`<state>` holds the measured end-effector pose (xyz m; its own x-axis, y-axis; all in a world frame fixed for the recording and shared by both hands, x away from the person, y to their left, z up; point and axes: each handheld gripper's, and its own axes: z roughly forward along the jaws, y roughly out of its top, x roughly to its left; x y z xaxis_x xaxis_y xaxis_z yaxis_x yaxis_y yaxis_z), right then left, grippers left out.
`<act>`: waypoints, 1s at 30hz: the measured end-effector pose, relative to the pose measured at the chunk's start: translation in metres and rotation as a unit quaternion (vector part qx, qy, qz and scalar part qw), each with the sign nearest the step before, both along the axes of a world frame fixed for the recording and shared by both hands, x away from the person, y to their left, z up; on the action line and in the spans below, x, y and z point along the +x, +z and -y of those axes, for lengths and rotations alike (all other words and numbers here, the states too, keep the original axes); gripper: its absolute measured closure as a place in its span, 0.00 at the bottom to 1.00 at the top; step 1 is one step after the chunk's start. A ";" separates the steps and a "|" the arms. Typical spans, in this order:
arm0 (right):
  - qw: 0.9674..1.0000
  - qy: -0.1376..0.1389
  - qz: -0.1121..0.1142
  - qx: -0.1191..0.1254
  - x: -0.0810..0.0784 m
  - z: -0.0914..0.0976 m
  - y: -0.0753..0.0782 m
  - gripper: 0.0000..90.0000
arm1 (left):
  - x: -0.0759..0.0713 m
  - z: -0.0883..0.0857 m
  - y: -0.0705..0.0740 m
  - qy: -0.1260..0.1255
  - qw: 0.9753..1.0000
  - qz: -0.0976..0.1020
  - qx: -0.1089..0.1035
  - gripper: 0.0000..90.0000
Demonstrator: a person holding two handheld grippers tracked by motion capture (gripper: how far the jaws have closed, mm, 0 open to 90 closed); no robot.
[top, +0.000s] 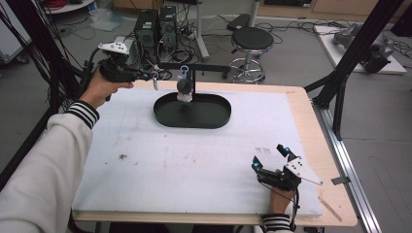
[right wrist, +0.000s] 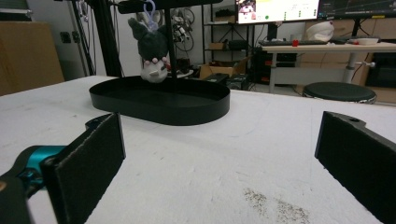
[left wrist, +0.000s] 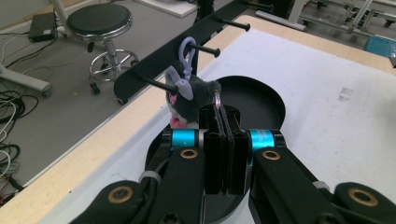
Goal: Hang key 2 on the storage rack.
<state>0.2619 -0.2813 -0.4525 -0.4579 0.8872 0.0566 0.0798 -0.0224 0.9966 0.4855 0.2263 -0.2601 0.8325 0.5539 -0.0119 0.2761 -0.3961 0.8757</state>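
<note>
A grey plush toy (top: 184, 88) (left wrist: 186, 97) (right wrist: 154, 50) hangs by a lilac clip from a peg of the black rack (top: 204, 65) (left wrist: 154, 71), above the black oval tray (top: 165, 116) (left wrist: 273, 100) (right wrist: 163, 111). My left gripper (top: 151, 75) (left wrist: 219, 109) is raised at the table's far left edge, left of the plush, with its jaws pressed together. A small metal ring (top: 155, 83) (left wrist: 217, 96) sticks out from their tips. My right gripper (top: 268, 156) (right wrist: 224, 154) rests on the white mat near the front right, wide open with nothing between its pads.
A white mat (top: 194, 165) covers most of the wooden table. A thin wooden stick (top: 330, 208) lies at the front right corner. Behind the table stand a round stool (top: 251, 41) and computer towers (top: 153, 26). Black frame posts (top: 350, 58) rise at the right.
</note>
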 end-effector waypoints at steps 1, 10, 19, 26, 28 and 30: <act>1.000 0.000 0.000 0.001 0.000 0.000 0.000 0.01 | 0.001 0.001 0.001 -0.001 1.000 0.001 0.002 0.98; 1.000 0.000 0.000 0.001 0.000 0.000 0.000 0.01 | 0.011 0.013 0.013 -0.002 1.000 0.005 -0.004 0.98; 1.000 0.001 -0.001 0.003 0.000 0.000 0.000 0.01 | 0.021 0.017 0.013 -0.002 1.000 -0.001 0.002 0.98; 1.000 0.000 -0.004 0.004 0.000 0.000 0.000 0.01 | 0.029 0.020 0.003 -0.003 1.000 -0.015 0.012 0.98; 1.000 0.000 -0.004 0.004 0.000 0.000 0.000 0.01 | 0.031 0.022 0.000 -0.003 1.000 -0.018 0.013 0.98; 1.000 0.001 -0.003 0.003 0.000 0.000 0.000 0.01 | 0.033 0.024 -0.002 -0.004 1.000 -0.020 0.014 0.98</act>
